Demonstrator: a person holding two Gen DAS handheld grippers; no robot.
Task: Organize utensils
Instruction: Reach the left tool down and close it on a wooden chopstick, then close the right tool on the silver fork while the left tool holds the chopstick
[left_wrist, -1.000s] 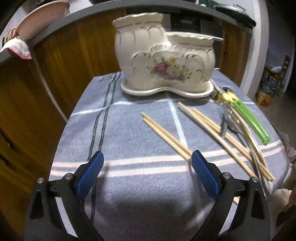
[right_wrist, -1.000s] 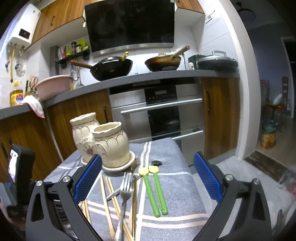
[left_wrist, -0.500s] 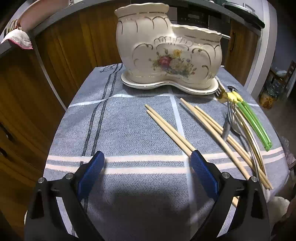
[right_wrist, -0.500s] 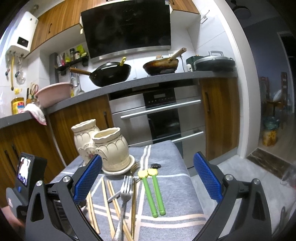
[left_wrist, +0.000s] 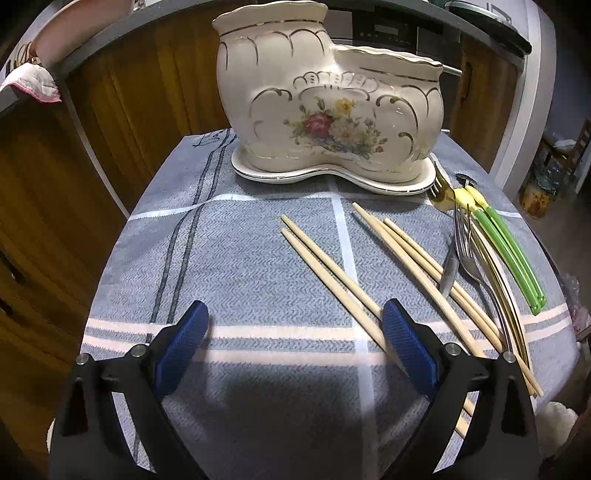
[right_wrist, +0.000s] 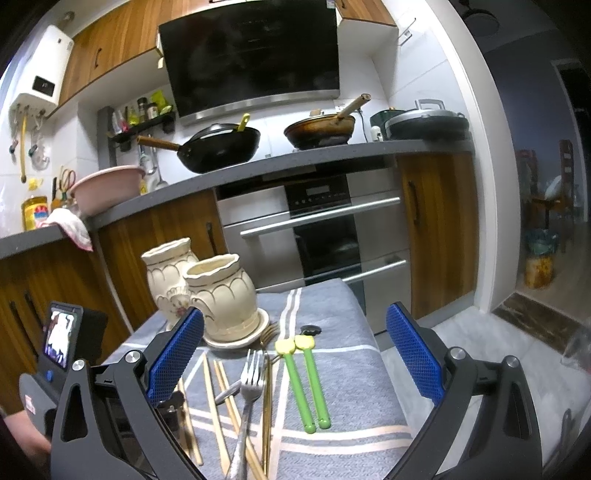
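Grippers both released and empty: my left gripper (left_wrist: 291, 332) hovers low over the cloth (left_wrist: 240, 258), its right pad (left_wrist: 406, 347) over 2 chopsticks (left_wrist: 325, 269) lying short of the ceramic holder (left_wrist: 325, 110). Forks (right_wrist: 251, 384) and green pair (right_wrist: 306, 384) lie right of them. Best I centre both sticks between the pads before closing.

Both wrist views share holder (left_wrist: 328, 114).

Left gripper (left_wrist: 293, 332): fingers spread wide, nothing between, angled downward. Right gripper (right_wrist: 295, 339): fingers spread wide, empty, held level, pointing forward.
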